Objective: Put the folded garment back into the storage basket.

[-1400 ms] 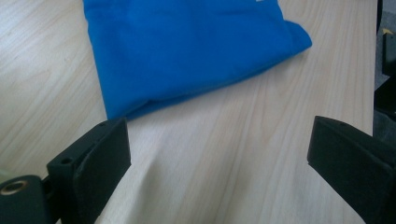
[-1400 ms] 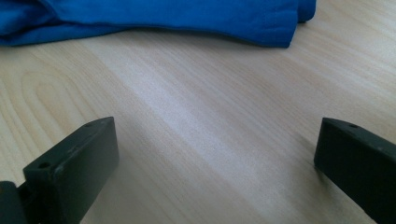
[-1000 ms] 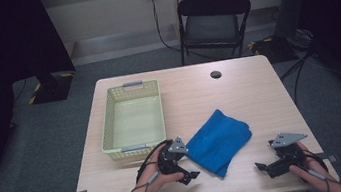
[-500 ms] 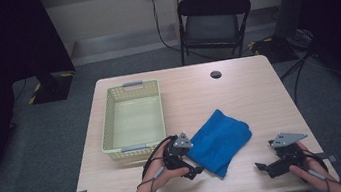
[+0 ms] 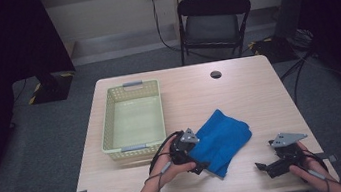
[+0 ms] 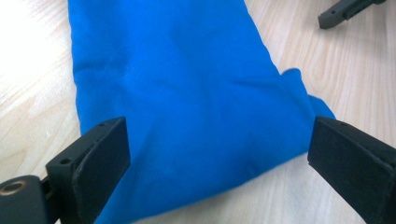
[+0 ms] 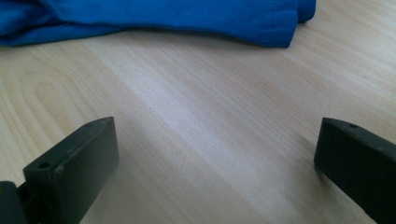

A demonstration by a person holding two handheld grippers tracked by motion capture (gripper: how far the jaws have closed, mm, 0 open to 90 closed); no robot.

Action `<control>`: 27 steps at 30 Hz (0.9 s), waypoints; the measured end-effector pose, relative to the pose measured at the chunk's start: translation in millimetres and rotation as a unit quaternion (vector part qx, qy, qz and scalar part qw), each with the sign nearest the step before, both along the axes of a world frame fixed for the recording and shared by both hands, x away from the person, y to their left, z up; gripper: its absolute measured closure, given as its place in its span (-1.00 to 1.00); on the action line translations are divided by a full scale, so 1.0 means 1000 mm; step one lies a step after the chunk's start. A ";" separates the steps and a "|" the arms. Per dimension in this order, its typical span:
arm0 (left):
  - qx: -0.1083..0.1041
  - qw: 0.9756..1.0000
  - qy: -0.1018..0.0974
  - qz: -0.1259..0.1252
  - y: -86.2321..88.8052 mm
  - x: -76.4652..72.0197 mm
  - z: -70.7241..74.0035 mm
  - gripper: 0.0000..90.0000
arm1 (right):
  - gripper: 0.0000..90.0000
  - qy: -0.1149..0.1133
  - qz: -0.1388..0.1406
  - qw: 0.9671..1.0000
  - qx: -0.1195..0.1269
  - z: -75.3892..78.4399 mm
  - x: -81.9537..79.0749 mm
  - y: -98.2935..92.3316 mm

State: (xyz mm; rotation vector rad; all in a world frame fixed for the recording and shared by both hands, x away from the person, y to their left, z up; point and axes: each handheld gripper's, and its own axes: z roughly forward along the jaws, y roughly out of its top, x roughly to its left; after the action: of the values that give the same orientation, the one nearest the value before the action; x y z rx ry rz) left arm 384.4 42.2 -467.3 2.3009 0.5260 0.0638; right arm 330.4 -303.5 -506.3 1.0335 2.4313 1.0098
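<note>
A folded blue cloth (image 5: 222,139) lies on the wooden table (image 5: 239,96), right of the basket. My left gripper (image 5: 193,159) is at the cloth's near left corner, open. In the left gripper view the cloth (image 6: 187,98) lies flat between and beyond the two wide-apart jaws, and its near edge reaches down between them. My right gripper (image 5: 265,167) rests near the table's front right, open, with nothing between its jaws. In the right gripper view bare wood lies between the jaws and the cloth's edge (image 7: 177,18) runs along the top.
A pale green plastic basket (image 5: 134,121) stands empty at the table's left. A round dark cable hole (image 5: 215,74) sits near the far edge. Behind the table stands a black folding chair (image 5: 213,21). The other gripper's jaw tip (image 6: 345,9) shows at top right in the left gripper view.
My left gripper has moved right and forward, up to the cloth's near left corner. The right gripper has stayed in place.
</note>
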 end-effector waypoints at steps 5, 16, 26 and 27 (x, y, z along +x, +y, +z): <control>0.001 1.000 -0.001 -0.002 -0.006 0.003 0.000 -0.89 | -1.00 0.000 0.000 1.000 0.000 0.000 0.000 0.000; 0.007 1.000 -0.003 0.007 -0.016 0.011 -0.004 -0.89 | -1.00 0.000 0.000 1.000 0.000 0.000 0.000 0.000; 0.011 1.000 -0.009 0.013 -0.026 0.019 -0.006 -0.88 | -1.00 0.000 0.000 1.000 0.000 0.000 0.000 0.000; 0.010 1.000 -0.010 0.014 -0.027 0.020 -0.006 -0.88 | -1.00 0.000 0.000 1.000 0.000 0.000 0.000 0.000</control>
State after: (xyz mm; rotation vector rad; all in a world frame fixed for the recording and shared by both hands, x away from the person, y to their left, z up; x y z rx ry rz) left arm 404.3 15.0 -473.4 2.3100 0.5501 0.1076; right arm 330.4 -303.5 -506.3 1.0334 2.4312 1.0098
